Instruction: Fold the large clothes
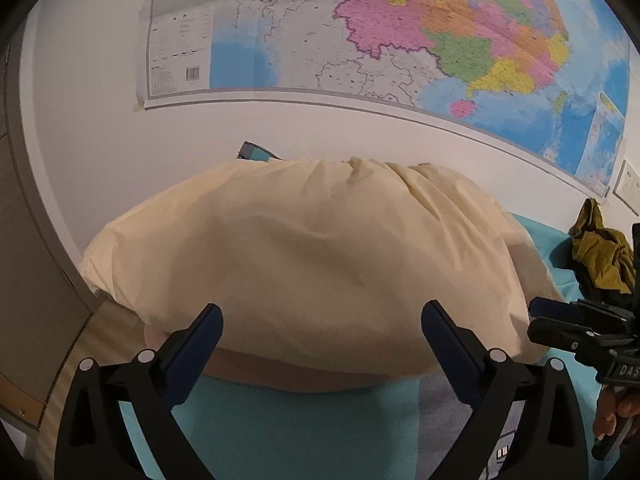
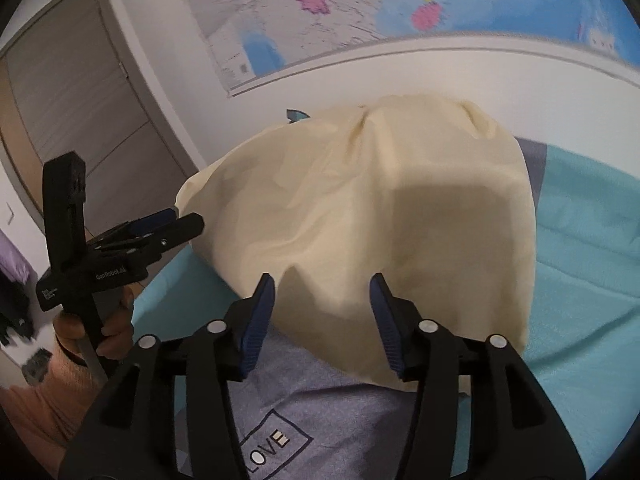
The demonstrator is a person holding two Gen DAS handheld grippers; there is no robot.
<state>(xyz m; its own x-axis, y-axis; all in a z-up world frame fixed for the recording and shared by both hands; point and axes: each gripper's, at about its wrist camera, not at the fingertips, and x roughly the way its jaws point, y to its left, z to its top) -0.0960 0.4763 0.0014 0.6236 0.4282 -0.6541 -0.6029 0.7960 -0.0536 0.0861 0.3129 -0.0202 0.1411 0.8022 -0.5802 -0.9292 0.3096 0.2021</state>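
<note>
Barely begun: grey LOVE garment (image 2: 320, 412) unfolded on bed (image 2: 592, 280), left tool (image 1: 322, 332) and right tool (image 2: 322, 312) both spread, empty.

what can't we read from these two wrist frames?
- Lavender garment, right wrist: far part under the cream pillow, near part behind the right gripper; full shape unknown.
- Olive cloth, left wrist: cut by the frame edge.
- Wall map text: too small and blurred.

Lavender garment (image 2: 320, 432) partly under pillow (image 2: 380, 220)
</note>
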